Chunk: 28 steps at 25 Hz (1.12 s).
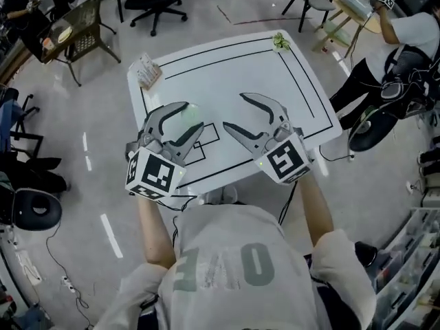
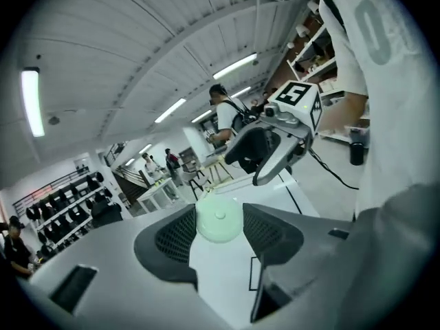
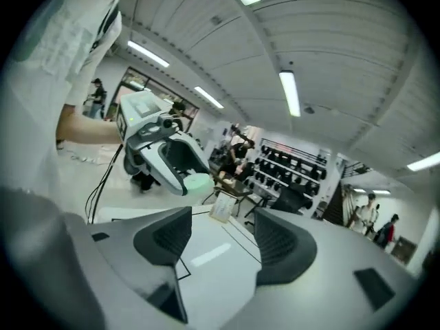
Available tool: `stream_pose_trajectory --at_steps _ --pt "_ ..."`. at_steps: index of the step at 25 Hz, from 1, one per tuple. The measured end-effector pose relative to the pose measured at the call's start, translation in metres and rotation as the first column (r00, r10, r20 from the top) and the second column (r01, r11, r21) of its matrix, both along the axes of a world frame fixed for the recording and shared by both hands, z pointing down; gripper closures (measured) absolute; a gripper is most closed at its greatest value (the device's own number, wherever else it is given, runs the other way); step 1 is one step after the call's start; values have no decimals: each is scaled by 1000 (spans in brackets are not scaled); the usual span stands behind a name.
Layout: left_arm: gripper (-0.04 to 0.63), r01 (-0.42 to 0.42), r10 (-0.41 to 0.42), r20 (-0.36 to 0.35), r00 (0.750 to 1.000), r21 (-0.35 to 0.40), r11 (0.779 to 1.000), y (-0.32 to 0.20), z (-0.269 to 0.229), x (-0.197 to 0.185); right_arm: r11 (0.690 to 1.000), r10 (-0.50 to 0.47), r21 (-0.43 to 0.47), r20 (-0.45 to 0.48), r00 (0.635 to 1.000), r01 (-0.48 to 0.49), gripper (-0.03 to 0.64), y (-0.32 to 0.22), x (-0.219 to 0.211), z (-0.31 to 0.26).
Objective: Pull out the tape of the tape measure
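Note:
The tape measure [image 1: 191, 113] is a pale green round disc, held just above the white table [image 1: 275, 81] near its front. My left gripper [image 1: 194, 115] is shut on it, one pad against each side. In the left gripper view the tape measure [image 2: 219, 218] fills the gap between the dark pads of the left gripper [image 2: 220, 234]. No pulled-out tape shows. My right gripper [image 1: 234, 111] hangs open and empty a little to the right of the disc. The right gripper view has bare table between the right gripper's [image 3: 221, 234] jaws, with the tape measure [image 3: 199, 181] ahead on the left.
A small printed packet [image 1: 146, 71] lies at the table's far left corner and a green object [image 1: 279, 41] at its far right corner. Black lines frame the tabletop. Chairs [image 1: 82, 33] stand beyond the table, and a person [image 1: 405, 40] stands to the right.

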<state>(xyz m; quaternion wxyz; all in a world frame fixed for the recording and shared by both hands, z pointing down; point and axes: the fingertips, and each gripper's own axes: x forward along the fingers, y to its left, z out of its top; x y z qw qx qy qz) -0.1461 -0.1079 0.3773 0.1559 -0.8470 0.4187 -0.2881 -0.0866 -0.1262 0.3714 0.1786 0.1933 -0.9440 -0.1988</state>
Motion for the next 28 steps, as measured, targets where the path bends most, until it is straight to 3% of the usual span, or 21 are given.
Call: stream_pose_trajectory --at_steps 2,5,10,16,28 --pt "362 -55 58 26 998 -79 995 9 18 7 995 -92 35 -121 988 96 346 10 -13 12" --pt "362 -132 146 68 987 -175 976 25 33 19 972 -211 39 -274 938 230 411 26 -22 26" --pt "362 -211 251 135 959 -254 944 40 38 30 939 -310 15 -397 864 344 489 43 -25 39" --pt "362 -245 309 173 935 -312 918 47 54 33 923 -345 4 -433 833 385 534 52 -30 53" --pt "362 -257 319 155 935 -326 910 41 57 35 923 -362 -36 -421 832 383 581 50 -32 60"
